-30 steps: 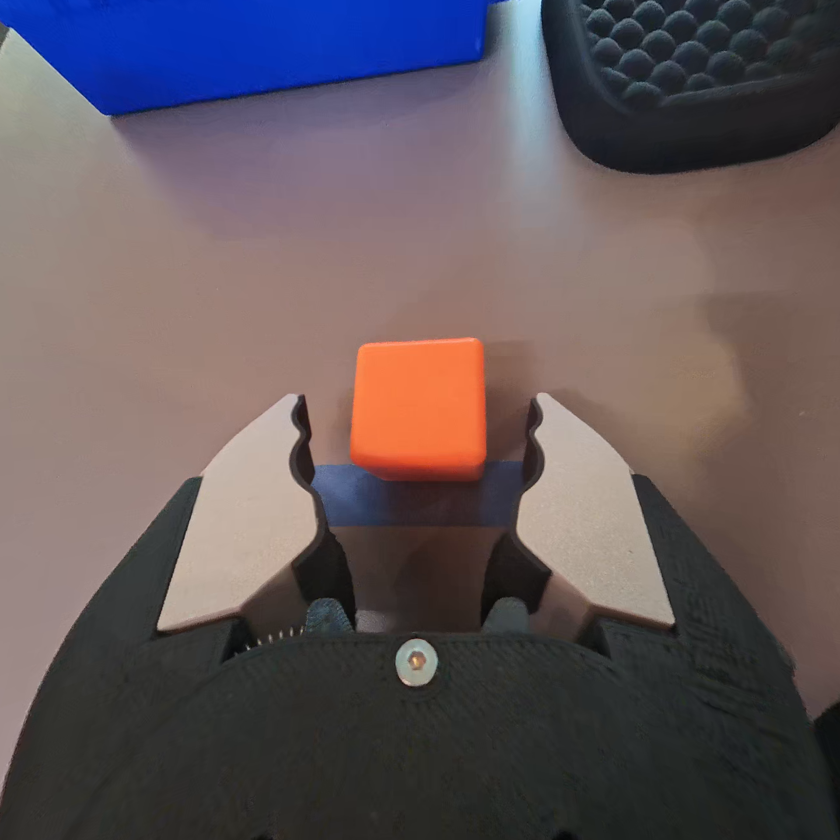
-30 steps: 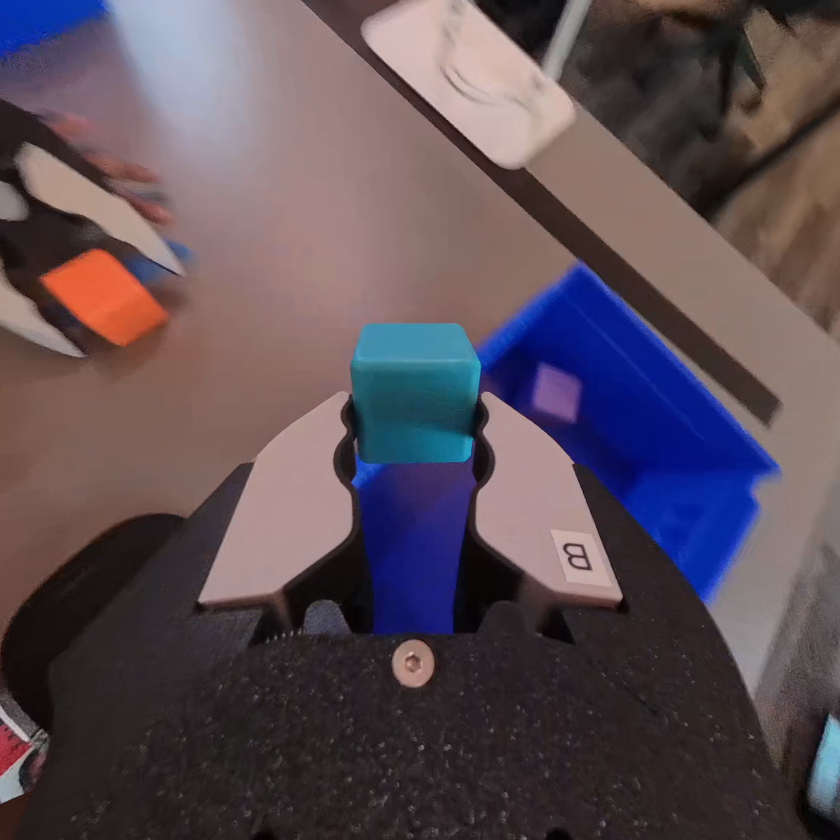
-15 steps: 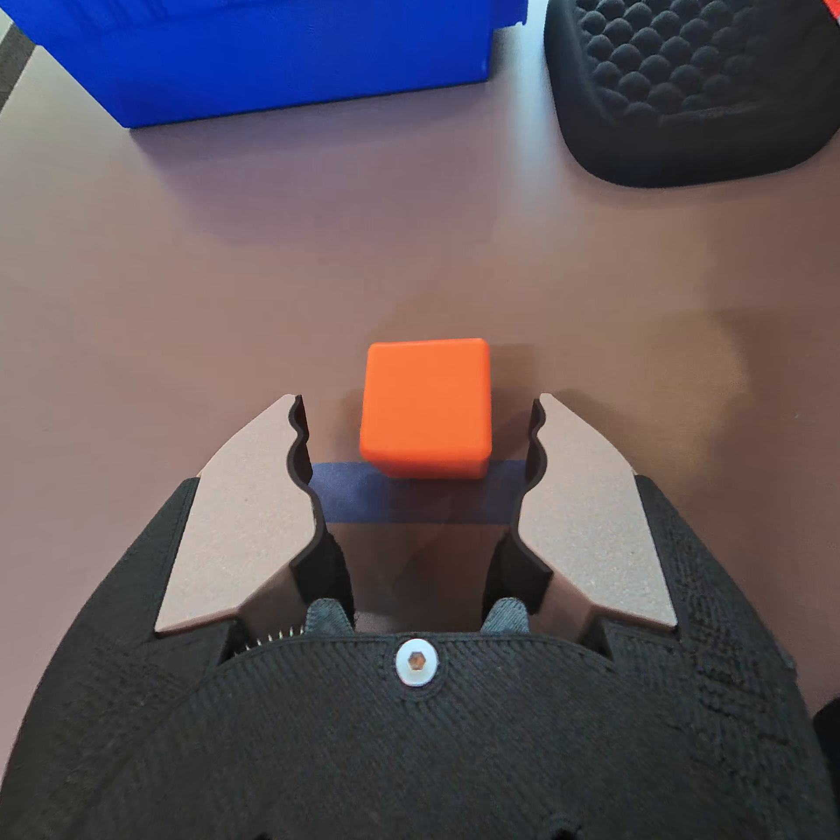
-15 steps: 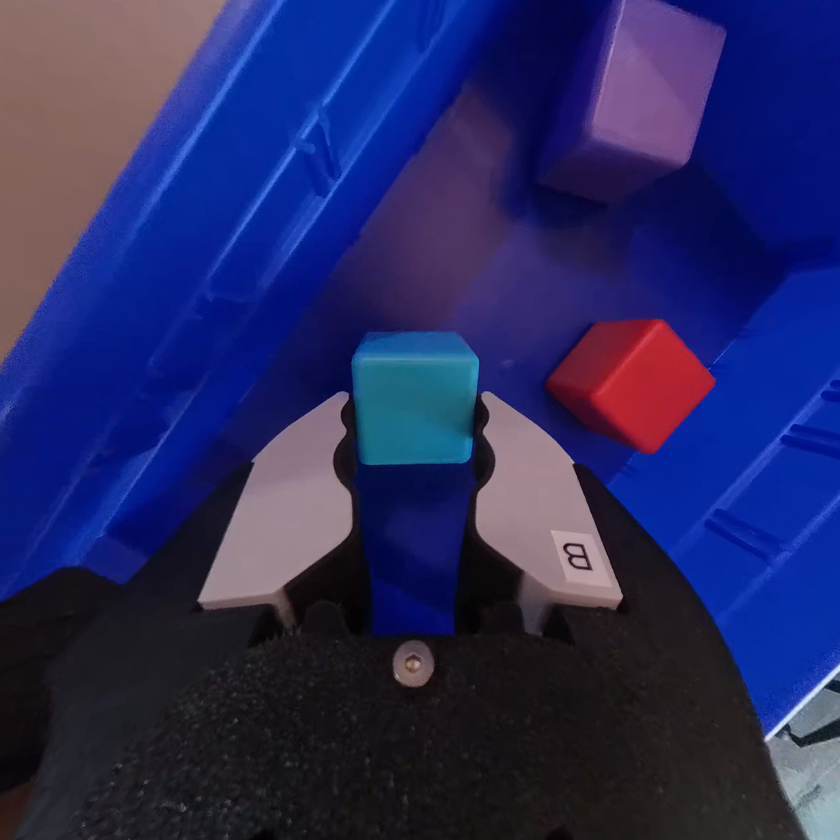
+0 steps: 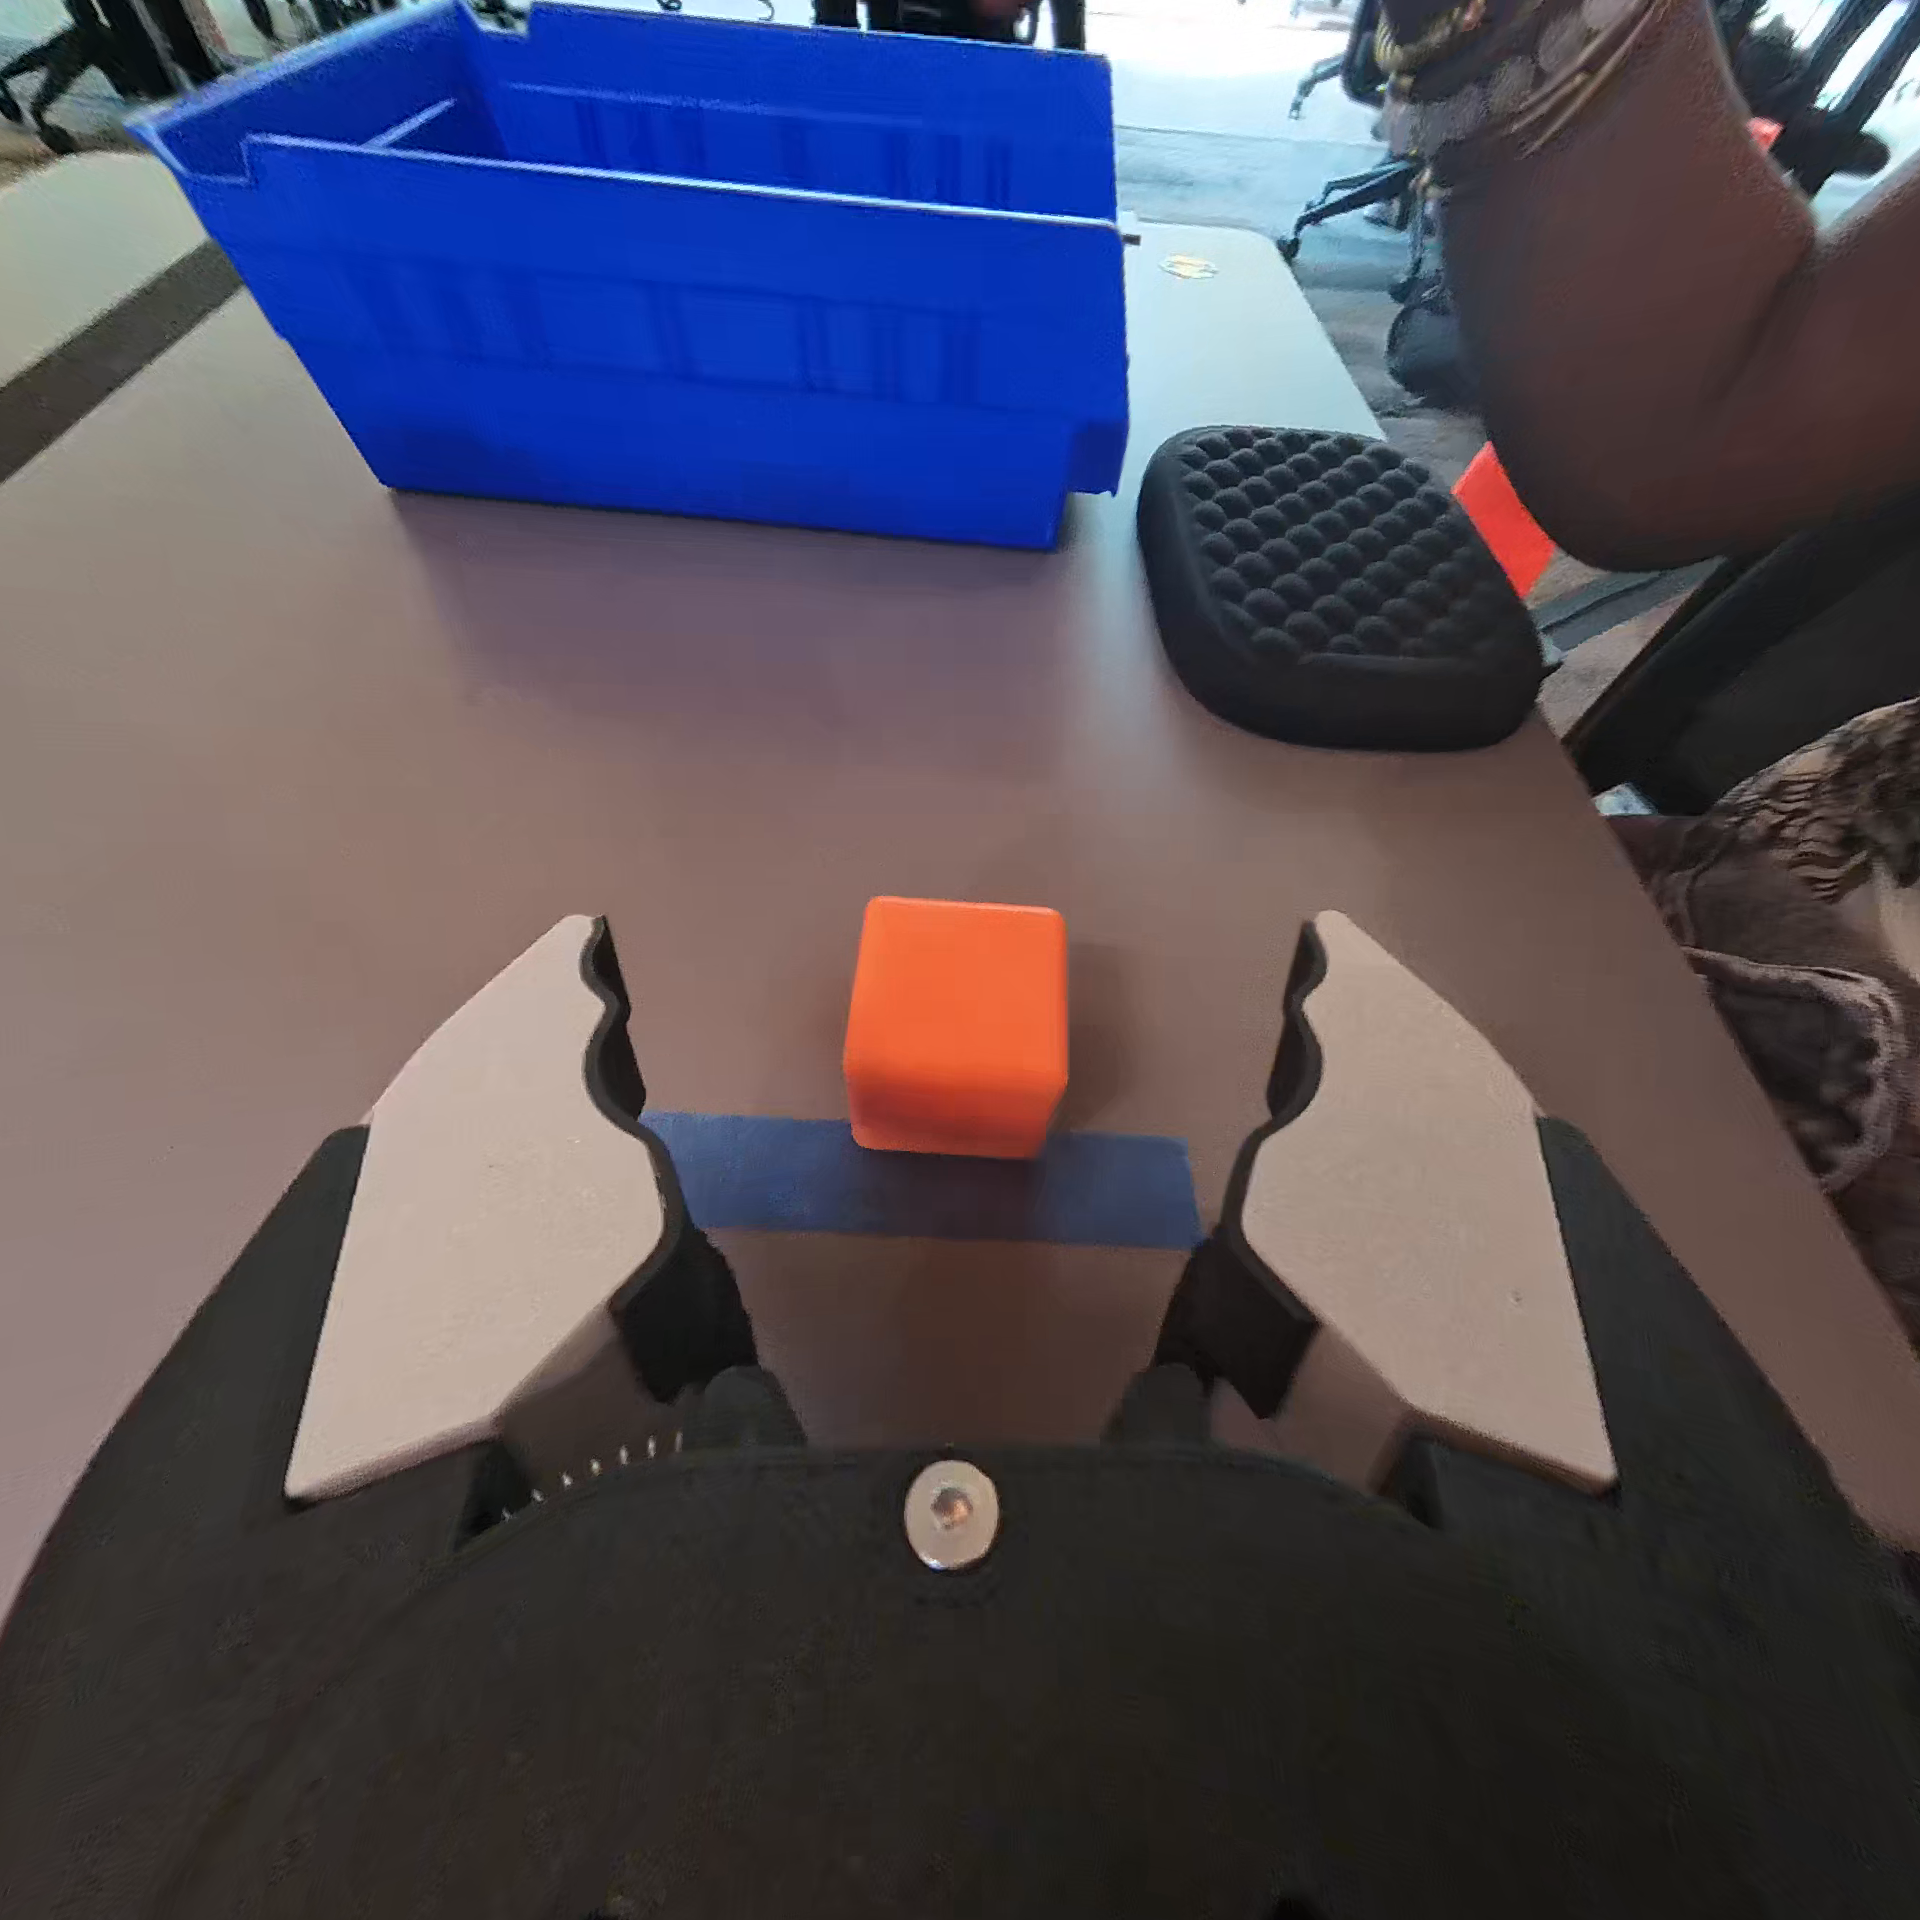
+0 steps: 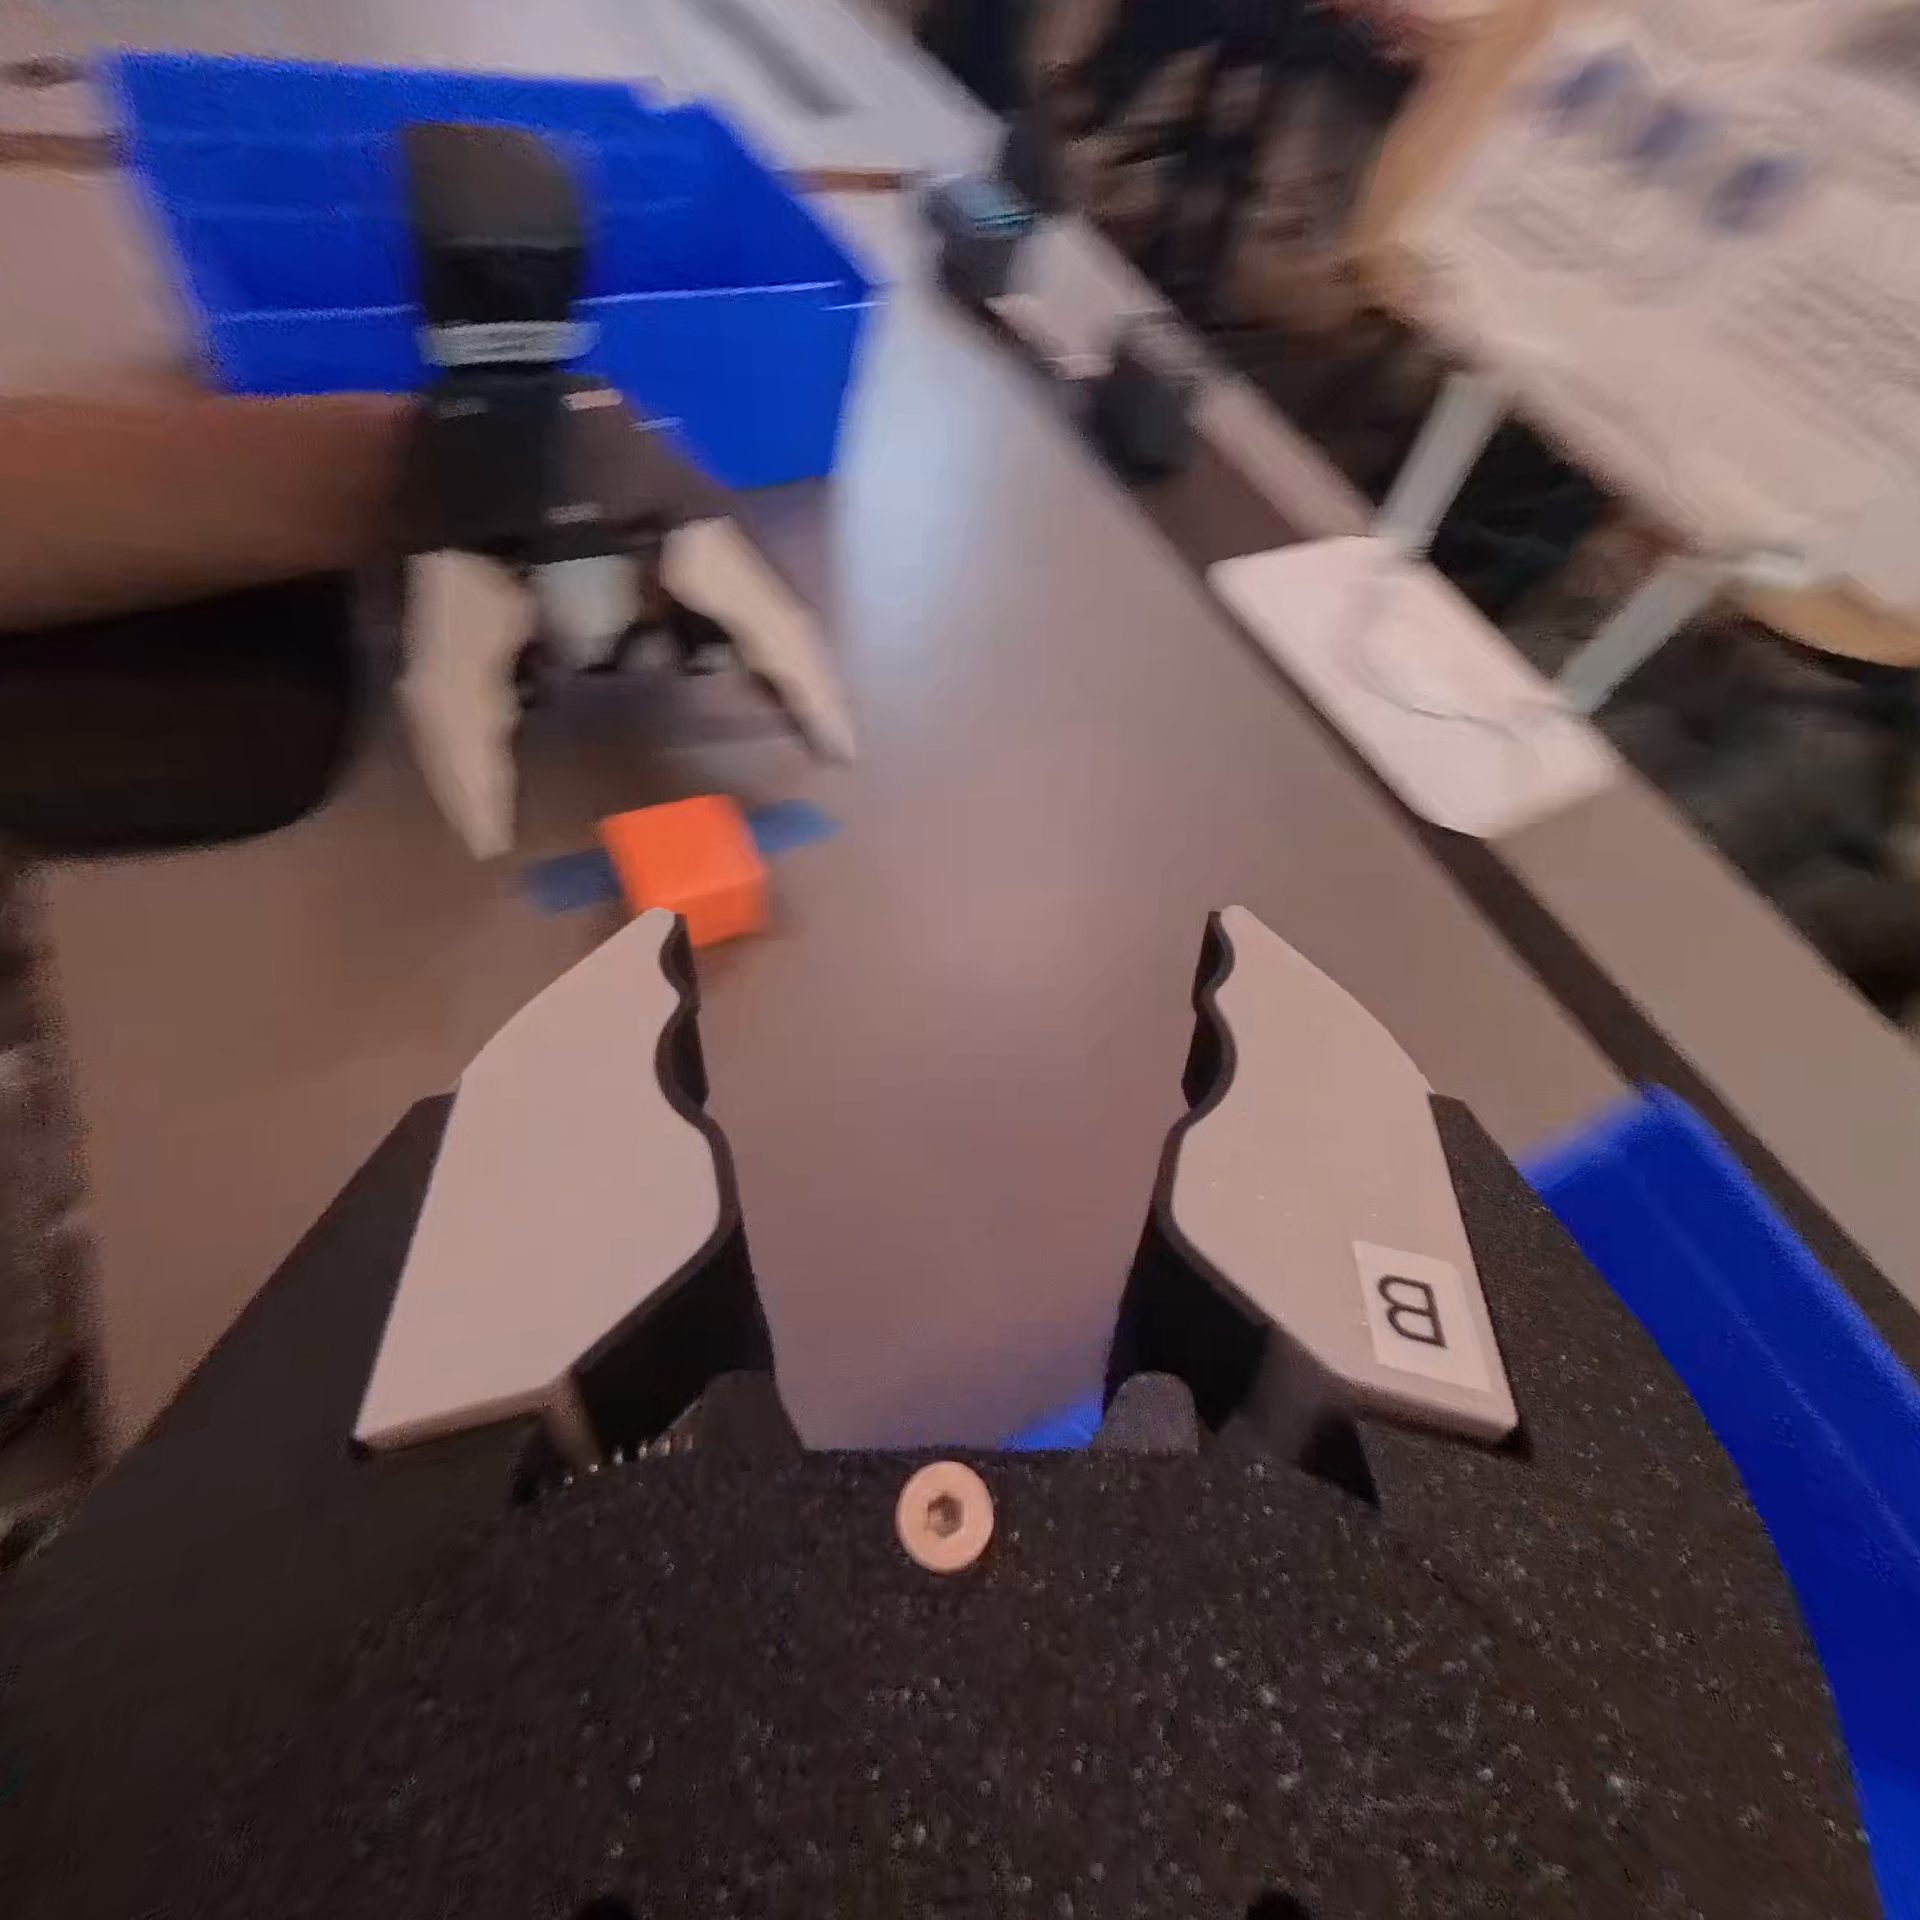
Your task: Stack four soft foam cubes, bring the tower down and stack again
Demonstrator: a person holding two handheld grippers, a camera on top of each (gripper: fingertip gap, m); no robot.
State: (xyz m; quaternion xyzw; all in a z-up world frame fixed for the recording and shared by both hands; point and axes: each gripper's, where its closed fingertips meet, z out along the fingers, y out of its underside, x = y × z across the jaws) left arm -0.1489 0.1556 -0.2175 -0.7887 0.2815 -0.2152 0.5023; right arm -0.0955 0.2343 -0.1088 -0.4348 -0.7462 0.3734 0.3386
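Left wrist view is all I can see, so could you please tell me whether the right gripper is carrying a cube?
Observer: No, the right gripper is open and nothing sits between its fingers.
Operator: Thank you. Where is it pointing?
Observer: Across the table, with the orange cube ahead and to the left of its fingertips.
Operator: Is anything close beside it?
Observer: Yes, the rim of a blue bin shows at the lower right of its view.
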